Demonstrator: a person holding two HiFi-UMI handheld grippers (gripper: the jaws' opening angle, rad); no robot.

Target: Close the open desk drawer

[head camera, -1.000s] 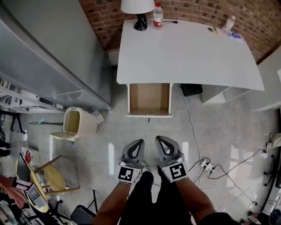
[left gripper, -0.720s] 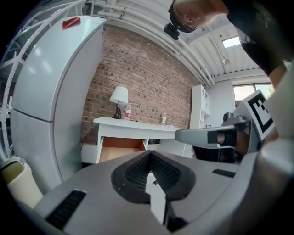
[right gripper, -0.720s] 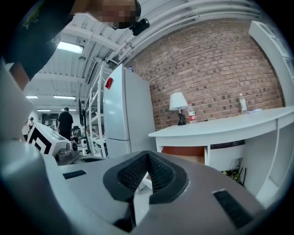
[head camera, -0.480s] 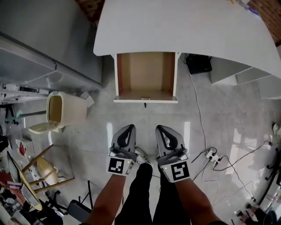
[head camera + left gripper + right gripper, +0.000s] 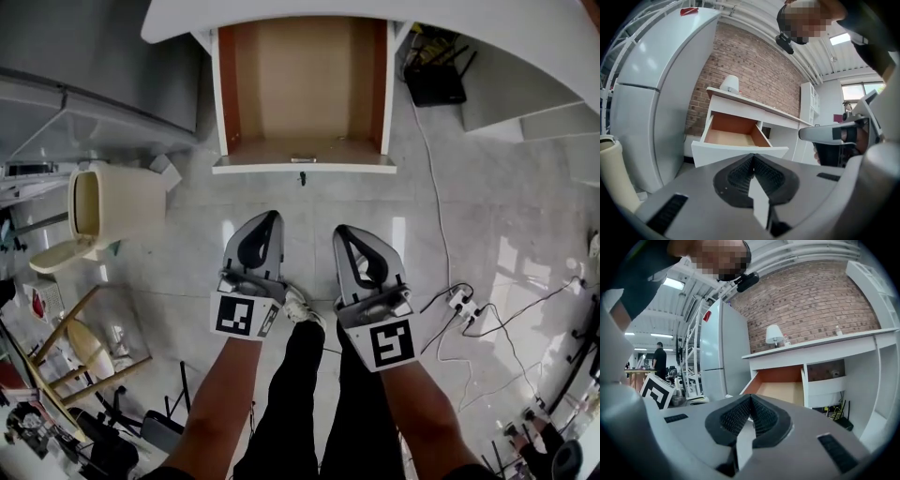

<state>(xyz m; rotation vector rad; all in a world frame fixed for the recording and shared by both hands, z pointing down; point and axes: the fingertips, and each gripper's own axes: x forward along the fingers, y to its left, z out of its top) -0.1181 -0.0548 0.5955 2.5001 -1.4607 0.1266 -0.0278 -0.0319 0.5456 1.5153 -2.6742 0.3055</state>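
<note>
My left claw [image 5: 269,219] and right claw [image 5: 343,232] hung side by side above the glossy pale floor [image 5: 487,253]. Each was a smooth grey wedge with ribbed black pads, pressed fully together and gripping nothing. The drawer [image 5: 302,89] stood pulled out from under the smooth white tabletop [image 5: 525,42], ahead of both tips and apart from them. It was a shallow rectangular box with a tan board bottom, reddish-brown inner sides and a flat white front carrying 1 small dark knob [image 5: 302,177]. A rounded cream plastic bin [image 5: 127,202] stood to its left. A rough red brick wall [image 5: 754,70] rose behind.
</note>
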